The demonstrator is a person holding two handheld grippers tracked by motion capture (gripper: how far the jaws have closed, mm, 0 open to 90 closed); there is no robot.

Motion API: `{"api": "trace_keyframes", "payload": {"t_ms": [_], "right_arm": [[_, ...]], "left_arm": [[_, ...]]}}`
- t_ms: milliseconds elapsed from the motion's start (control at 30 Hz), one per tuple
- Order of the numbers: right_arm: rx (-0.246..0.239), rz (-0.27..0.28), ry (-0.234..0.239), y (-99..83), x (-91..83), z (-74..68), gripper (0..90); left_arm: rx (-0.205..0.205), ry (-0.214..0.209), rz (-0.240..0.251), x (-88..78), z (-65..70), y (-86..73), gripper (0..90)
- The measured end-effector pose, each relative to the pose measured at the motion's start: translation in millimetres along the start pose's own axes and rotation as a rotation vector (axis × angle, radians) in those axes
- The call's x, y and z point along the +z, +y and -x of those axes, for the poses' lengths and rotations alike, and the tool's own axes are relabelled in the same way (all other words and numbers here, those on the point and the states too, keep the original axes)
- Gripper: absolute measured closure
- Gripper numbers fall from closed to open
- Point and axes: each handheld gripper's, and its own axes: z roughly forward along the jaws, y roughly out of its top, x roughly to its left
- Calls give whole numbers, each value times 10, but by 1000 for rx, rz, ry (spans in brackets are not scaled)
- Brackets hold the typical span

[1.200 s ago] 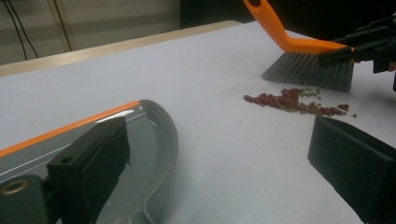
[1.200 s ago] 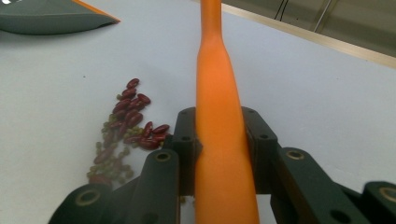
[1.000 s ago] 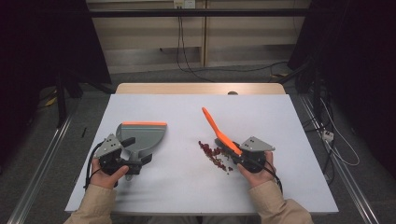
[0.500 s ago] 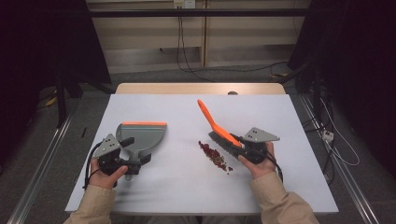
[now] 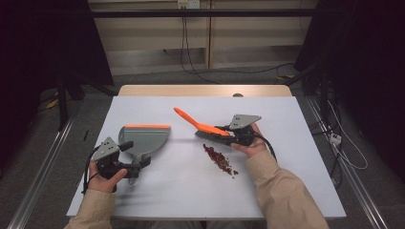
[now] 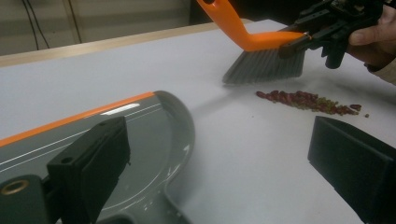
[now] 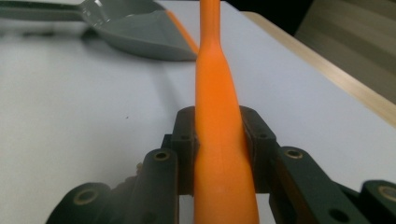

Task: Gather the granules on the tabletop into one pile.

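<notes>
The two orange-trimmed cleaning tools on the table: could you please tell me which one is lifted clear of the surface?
The brush: the right gripper has its jaws clamped on the orange handle, bristles hanging above the table. The dustpan lies flat on it.

High view: overhead from the table's [image 5: 157, 200] near edge, facing forward and down. Left gripper view: low, close, across dustpan [image 6: 140, 135] toward brush [image 6: 261, 56]. Right gripper view: tight along the brush handle [image 7: 219, 140]. All share dustpan and brush.
</notes>
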Motion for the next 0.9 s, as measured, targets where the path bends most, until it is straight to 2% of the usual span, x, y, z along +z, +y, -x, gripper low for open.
{"api": "trace_keyframes", "payload": {"t_ms": [67,100,167,267,767,900], "right_arm": [[-25,-1,41,-24,19,8,710],[-22,2,55,-31,17,2,710],[-51,1,80,-42,-3,-17,710],[-66,-7,114,-56,-51,-49,710],[-98,-10,203,-127,-312,-266,709],[-107,-10,206,-123,-340,-324,709]], "left_arm": [[-5,7,3,-30,-23,-10,56],[-8,10,5,-46,-35,-13,56],[-11,15,6,-63,-48,-16,56],[-13,18,10,-74,-52,-19,56],[-7,15,6,-58,-32,-15,56],[-6,17,5,-54,-27,-16,56]]}}
